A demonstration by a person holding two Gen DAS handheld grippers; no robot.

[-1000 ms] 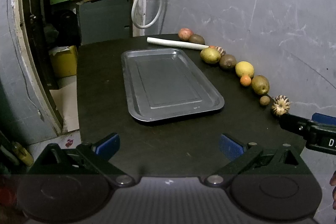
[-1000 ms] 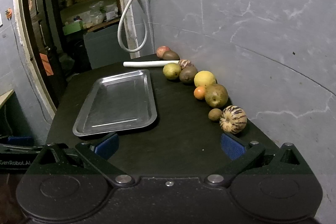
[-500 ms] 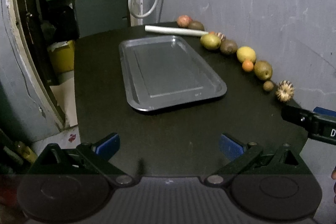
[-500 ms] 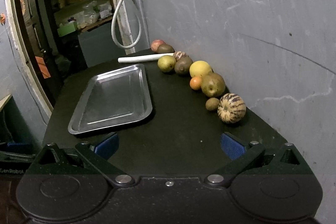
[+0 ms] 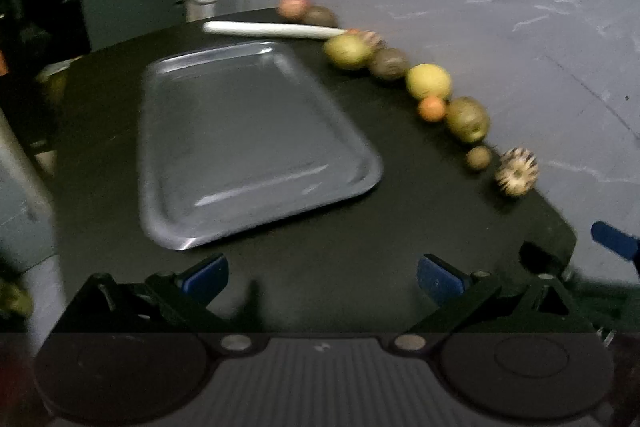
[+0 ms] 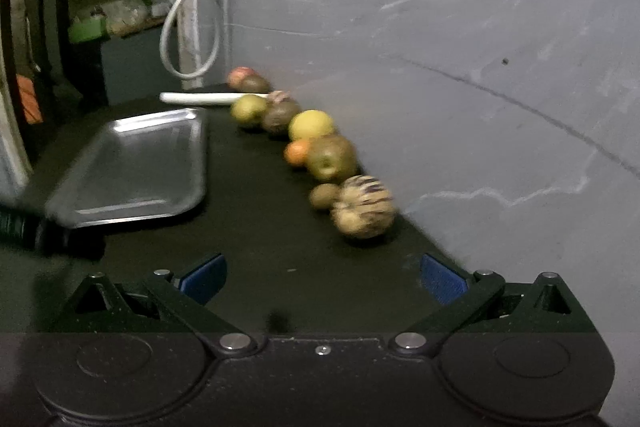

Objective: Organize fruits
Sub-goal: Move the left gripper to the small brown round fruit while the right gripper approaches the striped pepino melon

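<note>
A: Both my hand-held grippers, left (image 5: 322, 277) and right (image 6: 322, 277), gape empty; fruits line the bench (image 6: 256, 235) wall-side, striped melon (image 6: 363, 207) at one o'clock.

B: Risk?

A: Round melon may roll off, missing the tray (image 6: 132, 167).

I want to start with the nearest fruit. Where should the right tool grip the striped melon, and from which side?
Grip the striped melon across its round middle, coming from the table's open side, away from the wall. The wall is close behind it and the small brown fruit sits against its far-left side, so one finger should probably go in front and one behind.
</note>
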